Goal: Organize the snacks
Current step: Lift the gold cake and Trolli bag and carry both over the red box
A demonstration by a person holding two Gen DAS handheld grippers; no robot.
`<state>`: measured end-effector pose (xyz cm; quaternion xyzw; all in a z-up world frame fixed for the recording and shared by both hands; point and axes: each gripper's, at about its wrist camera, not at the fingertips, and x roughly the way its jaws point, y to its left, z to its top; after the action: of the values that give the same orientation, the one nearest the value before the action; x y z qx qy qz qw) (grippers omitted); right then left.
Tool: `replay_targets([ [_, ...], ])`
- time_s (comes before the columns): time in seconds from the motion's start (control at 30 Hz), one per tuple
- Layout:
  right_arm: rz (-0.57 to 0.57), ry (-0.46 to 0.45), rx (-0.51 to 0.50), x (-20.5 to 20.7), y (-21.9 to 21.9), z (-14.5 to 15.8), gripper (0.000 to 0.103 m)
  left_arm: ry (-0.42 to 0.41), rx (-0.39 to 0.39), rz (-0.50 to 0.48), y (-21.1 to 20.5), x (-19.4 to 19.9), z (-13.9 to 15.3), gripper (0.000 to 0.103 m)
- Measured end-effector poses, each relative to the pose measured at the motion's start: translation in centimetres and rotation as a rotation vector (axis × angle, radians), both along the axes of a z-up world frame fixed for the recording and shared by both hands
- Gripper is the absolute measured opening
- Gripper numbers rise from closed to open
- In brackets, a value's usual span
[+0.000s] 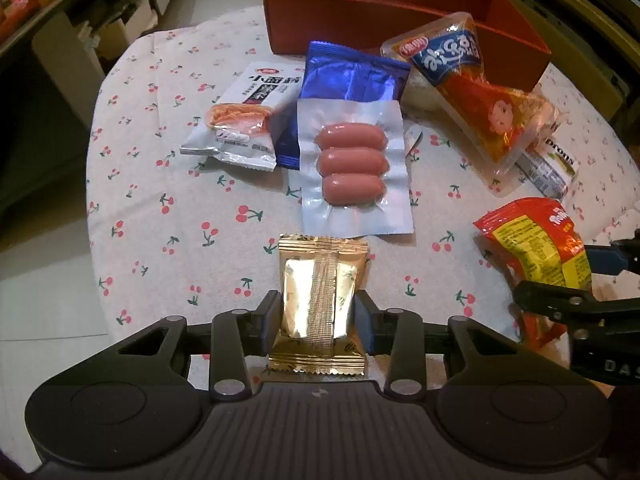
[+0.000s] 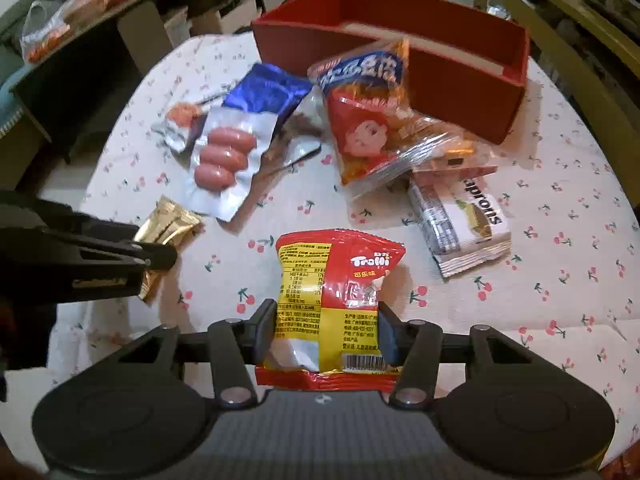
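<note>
My left gripper (image 1: pixel 318 312) is shut on a gold foil snack packet (image 1: pixel 320 280), held just above the cherry-print tablecloth (image 1: pixel 160 208). The packet also shows in the right wrist view (image 2: pixel 170 226). My right gripper (image 2: pixel 328 320) is shut on a red and yellow Trolli packet (image 2: pixel 340 276), seen at the right of the left wrist view (image 1: pixel 536 240). Ahead lie a sausage pack (image 1: pixel 354 164), a blue foil packet (image 1: pixel 352 76), a white noodle packet (image 1: pixel 244 116) and an orange and blue bag (image 1: pixel 468 80). A red box (image 2: pixel 460 76) stands open at the back.
A white wrapped bar (image 2: pixel 464 220) lies right of the orange bag. A shelf with more packets (image 2: pixel 80 4) stands at the back left, beyond the table edge. Bare cloth lies at the left and right of the snack pile.
</note>
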<state>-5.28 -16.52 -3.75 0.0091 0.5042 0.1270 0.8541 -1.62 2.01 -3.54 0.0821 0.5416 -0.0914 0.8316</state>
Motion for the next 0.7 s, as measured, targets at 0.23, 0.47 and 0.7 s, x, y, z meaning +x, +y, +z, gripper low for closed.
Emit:
replay_targets([
  [0.23, -0.023, -0.053, 0.059, -0.3, -0.8, 2.0, 0.057, -0.041, -0.051, -0.004, -0.6, -0.1, 1.9, 0.047],
  [0.47, -0.064, -0.102, 0.109, 1.3, -1.3, 3.8, 0.057, -0.089, -0.092, -0.037, -2.5, 1.2, 3.8, 0.047],
  [0.7, -0.14, -0.158, 0.151, 4.0, -3.1, 5.7, 0.057, -0.151, -0.111, -0.058, -4.3, 4.1, 5.9, 0.047],
])
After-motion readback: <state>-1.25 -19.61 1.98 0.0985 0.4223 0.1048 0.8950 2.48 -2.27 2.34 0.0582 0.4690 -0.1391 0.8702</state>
